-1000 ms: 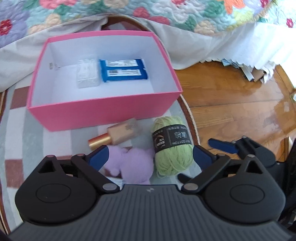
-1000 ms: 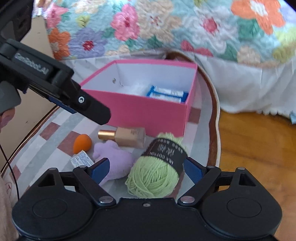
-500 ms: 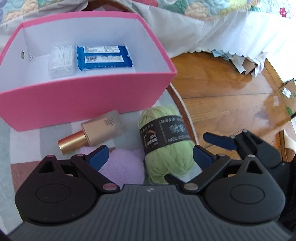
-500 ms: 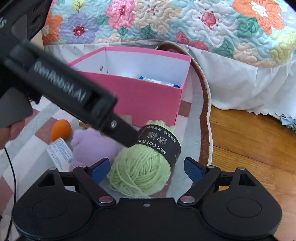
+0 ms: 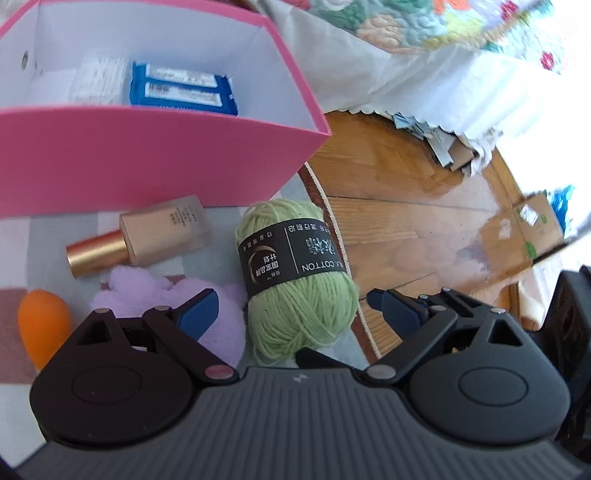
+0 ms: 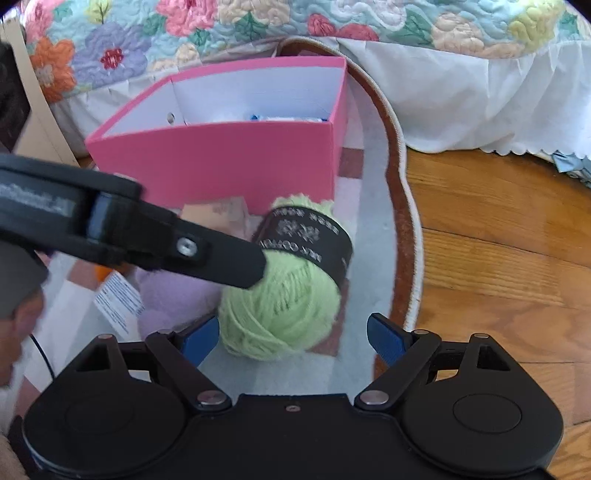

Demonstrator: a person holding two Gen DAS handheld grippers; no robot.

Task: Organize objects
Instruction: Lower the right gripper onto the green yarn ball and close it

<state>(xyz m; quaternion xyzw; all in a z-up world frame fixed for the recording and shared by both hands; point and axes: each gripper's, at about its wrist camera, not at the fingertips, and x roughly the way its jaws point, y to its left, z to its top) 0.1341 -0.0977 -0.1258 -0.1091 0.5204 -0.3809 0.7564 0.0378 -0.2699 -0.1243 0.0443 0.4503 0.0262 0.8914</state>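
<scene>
A green yarn ball (image 5: 295, 288) with a black band lies on the rug in front of the pink box (image 5: 147, 162). My left gripper (image 5: 295, 314) is open, and the near end of the yarn sits between its blue pads. In the right wrist view one left finger (image 6: 225, 264) crosses from the left and touches the yarn ball (image 6: 284, 299). My right gripper (image 6: 293, 338) is open just behind the yarn. The box holds blue packets (image 5: 184, 88) and a clear case (image 5: 96, 77).
On the rug lie a gold-capped foundation bottle (image 5: 162, 236), a purple fluffy item (image 5: 162, 291), an orange sponge (image 5: 44, 325) and a white label card (image 6: 118, 299). Wooden floor (image 6: 498, 240) runs to the right. A floral quilt (image 6: 258, 26) hangs behind. A hand (image 6: 22, 317) is at the left.
Both grippers have come lower and closer to the green yarn. The left gripper has shifted right, so the yarn now sits between its pads.
</scene>
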